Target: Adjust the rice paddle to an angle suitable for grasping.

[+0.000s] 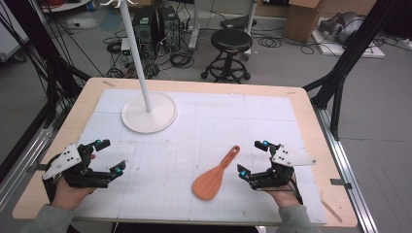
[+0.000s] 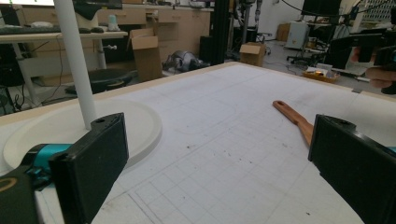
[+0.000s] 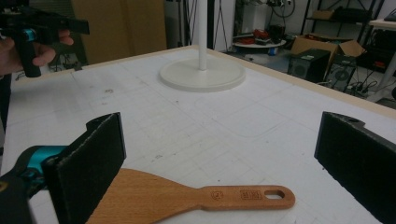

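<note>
A wooden spatula (image 1: 215, 174) lies flat on the white mat, blade toward me and handle pointing away to the right. My right gripper (image 1: 252, 158) stands open just right of it, touching nothing. Along that gripper's own jaws, the spatula (image 3: 187, 196) lies low across the view, its handle hole between the pads. My left gripper (image 1: 110, 156) is open near the table's left front edge, with nothing between its jaws. From its camera the spatula (image 2: 294, 119) shows off to the right, partly behind the right jaw.
A white stand with a round base (image 1: 148, 112) and an upright pole (image 1: 134, 48) sits at the back left of the mat (image 1: 194, 145). Beyond the table a black stool (image 1: 231, 41), computer towers and cables are on the floor.
</note>
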`<action>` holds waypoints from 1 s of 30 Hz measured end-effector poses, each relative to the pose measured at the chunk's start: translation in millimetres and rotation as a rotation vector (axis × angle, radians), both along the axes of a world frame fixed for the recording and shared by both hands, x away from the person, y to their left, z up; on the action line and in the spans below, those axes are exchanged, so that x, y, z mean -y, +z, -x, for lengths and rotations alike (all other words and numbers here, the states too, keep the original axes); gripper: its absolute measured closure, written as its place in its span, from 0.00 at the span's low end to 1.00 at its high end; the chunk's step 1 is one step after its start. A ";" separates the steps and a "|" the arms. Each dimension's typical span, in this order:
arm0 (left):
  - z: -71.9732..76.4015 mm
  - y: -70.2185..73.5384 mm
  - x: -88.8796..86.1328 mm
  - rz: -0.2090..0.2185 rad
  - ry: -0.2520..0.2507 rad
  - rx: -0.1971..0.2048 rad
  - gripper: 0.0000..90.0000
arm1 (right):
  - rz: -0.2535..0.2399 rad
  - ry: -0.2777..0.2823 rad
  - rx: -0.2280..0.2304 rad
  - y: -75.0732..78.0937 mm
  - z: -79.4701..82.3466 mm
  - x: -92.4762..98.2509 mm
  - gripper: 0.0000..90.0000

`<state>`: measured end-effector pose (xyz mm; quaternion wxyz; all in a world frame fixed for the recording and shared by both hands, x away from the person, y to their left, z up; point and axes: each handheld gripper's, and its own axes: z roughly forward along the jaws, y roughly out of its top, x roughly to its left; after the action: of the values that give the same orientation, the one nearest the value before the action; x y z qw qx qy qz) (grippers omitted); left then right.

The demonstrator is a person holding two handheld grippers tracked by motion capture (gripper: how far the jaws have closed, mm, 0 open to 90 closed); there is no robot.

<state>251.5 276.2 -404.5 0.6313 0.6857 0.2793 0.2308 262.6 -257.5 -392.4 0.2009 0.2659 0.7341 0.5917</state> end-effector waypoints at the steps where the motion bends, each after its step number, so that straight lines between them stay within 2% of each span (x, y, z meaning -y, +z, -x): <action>1: -0.2 -0.2 0.0 0.001 0.003 -0.003 0.06 | -0.008 -0.004 -0.002 0.1 0.0 0.2 0.00; 9: -1.3 -1.6 0.2 -0.011 0.003 -0.015 0.06 | -0.009 -0.004 -0.010 0.2 0.3 0.0 0.02; 12: -1.3 -1.8 0.5 -0.014 0.000 -0.017 0.06 | -0.007 0.009 0.001 1.2 1.9 -0.1 0.23; 14: -1.3 -2.0 0.8 -0.014 0.001 -0.018 0.06 | -0.010 0.009 0.008 1.6 2.9 -0.8 0.27; 15: -1.7 -2.4 0.8 -0.021 -0.001 -0.020 0.06 | -0.023 -0.001 0.007 2.0 3.9 -1.6 0.37; 22: -2.2 -4.9 1.9 -0.039 0.007 -0.026 0.06 | -0.040 0.006 0.015 2.8 3.5 -4.6 0.79; 24: -2.0 -5.1 1.9 -0.040 0.007 -0.030 0.06 | -0.043 0.019 0.014 2.5 1.8 -7.3 0.87; 27: -2.1 -5.4 1.9 -0.043 0.008 -0.031 0.06 | -0.033 0.021 0.004 1.7 0.7 -12.0 0.90; 30: -2.2 -6.0 2.1 -0.046 0.007 -0.034 0.06 | 0.003 0.029 -0.001 -1.5 -2.1 -24.6 0.98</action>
<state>253.7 274.1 -410.5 0.6096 0.7029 0.2872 0.2277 264.7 -232.9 -393.9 0.1922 0.2553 0.7388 0.5934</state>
